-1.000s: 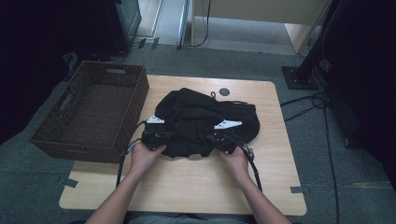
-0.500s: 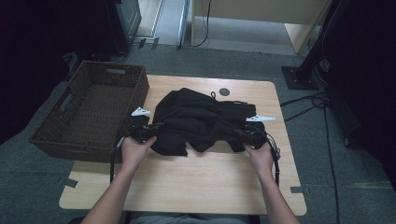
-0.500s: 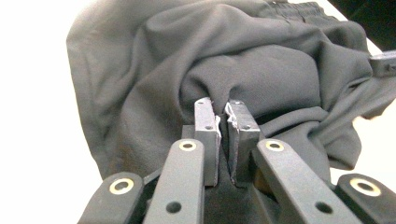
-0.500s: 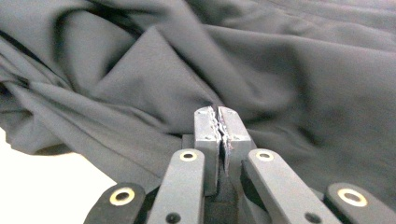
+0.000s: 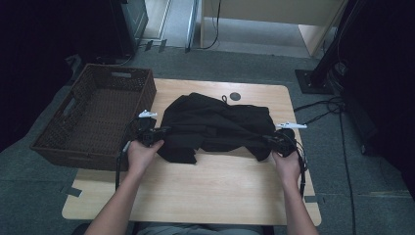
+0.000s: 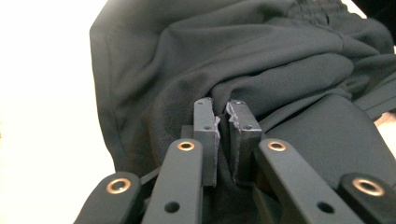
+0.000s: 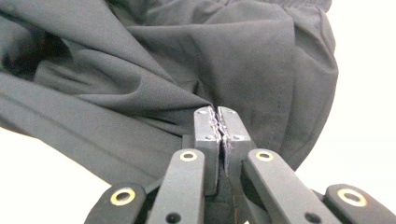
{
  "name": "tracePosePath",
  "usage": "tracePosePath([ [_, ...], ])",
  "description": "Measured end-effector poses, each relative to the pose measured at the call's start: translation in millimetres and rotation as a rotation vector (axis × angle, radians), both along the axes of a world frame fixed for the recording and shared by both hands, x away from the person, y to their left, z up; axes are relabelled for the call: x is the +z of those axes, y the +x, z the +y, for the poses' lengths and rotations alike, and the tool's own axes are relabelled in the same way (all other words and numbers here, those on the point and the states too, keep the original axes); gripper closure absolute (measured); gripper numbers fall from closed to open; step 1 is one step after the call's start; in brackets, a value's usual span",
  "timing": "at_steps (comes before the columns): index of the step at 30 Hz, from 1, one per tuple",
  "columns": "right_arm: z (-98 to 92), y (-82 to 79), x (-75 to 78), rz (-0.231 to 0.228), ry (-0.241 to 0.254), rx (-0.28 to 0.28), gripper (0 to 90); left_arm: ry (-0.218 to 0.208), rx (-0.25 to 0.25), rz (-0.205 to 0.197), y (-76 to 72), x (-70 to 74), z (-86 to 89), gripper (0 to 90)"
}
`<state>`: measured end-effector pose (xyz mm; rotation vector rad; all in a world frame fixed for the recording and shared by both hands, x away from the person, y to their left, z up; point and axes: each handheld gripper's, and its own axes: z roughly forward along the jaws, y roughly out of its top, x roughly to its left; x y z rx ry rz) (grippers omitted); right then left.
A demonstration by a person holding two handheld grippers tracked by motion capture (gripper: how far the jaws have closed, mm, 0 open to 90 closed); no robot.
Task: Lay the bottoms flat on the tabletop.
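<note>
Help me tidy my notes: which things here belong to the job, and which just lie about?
In the job: black garment, left gripper, right gripper, both pinching it.
Lying about: wicker basket, small dark disc, table.

Probably a lab or office: grey carpet floor [image 5: 254, 54], black equipment stand [image 5: 313, 78], cables [image 5: 328, 105], taped-down wooden table [image 5: 205, 186].

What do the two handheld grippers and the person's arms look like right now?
Both the left gripper and the right gripper have flat black jaws on black linkage bars with brass-coloured pivot rings, their inner pads whitish and frayed. In the high view each carries a pale three-cornered plate on top and trails a dark cable. The forearms are bare, with no sleeves showing.
</note>
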<state>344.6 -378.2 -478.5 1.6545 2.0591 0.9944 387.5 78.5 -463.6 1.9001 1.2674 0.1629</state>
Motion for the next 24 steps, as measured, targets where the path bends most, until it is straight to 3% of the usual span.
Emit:
tracePosePath([
  [1,1.4,-0.4,-0.2,-0.001,-0.002,-0.005,86.3,-0.011,-0.044,0.028,0.5,-1.6,-4.7,77.3],
  [2,2.9,-1.0,-0.3,-0.01,0.01,0.003,81.7,-0.011,-0.044,0.028,0.5,-1.6,-4.7,71.8],
  [3,4.7,-1.7,0.5,-0.026,0.042,0.019,76.0,-0.029,-0.07,-0.001,-2.3,2.5,-7.1,65.0],
  [4,7.0,-2.5,3.1,-0.037,0.077,0.029,72.6,-0.051,-0.093,-0.003,-2.5,6.4,-7.3,60.4],
  [6,15.3,-5.2,11.2,-0.079,0.107,0.044,66.2,-0.07,-0.096,-0.034,-5.0,15.7,-10.7,55.6],
  [8,28.0,-7.4,19.2,-0.115,0.102,0.079,62.9,-0.049,-0.122,-0.05,-5.8,21.7,-17.7,47.7],
  [12,58.2,-9.0,21.7,-0.116,0.128,0.172,60.0,-0.026,-0.157,-0.032,-0.2,17.5,-32.1,43.2],
  [14,72.6,-6.9,16.2,-0.1,0.11,0.205,56.9,-0.008,-0.165,-0.016,5.3,11.3,-38.2,42.3],
  [18,90.8,-0.6,0.2,-0.061,0.075,0.234,49.0,-0.023,-0.198,0.014,12.6,0.6,-49.7,42.0],
  [20,95.3,3.3,-8.8,-0.047,0.058,0.229,46.2,0.01,-0.213,0.019,14.5,-4.1,-57.4,43.9],
  [22,96.8,5.3,-13.1,-0.034,0.051,0.224,46.0,0.029,-0.229,0.02,15.6,-6.9,-60.4,51.8],
  [24,100.4,10.0,-25.3,-0.002,0.028,0.219,46.0,0.108,-0.258,0.05,18.2,-14.6,-67.3,63.6],
])
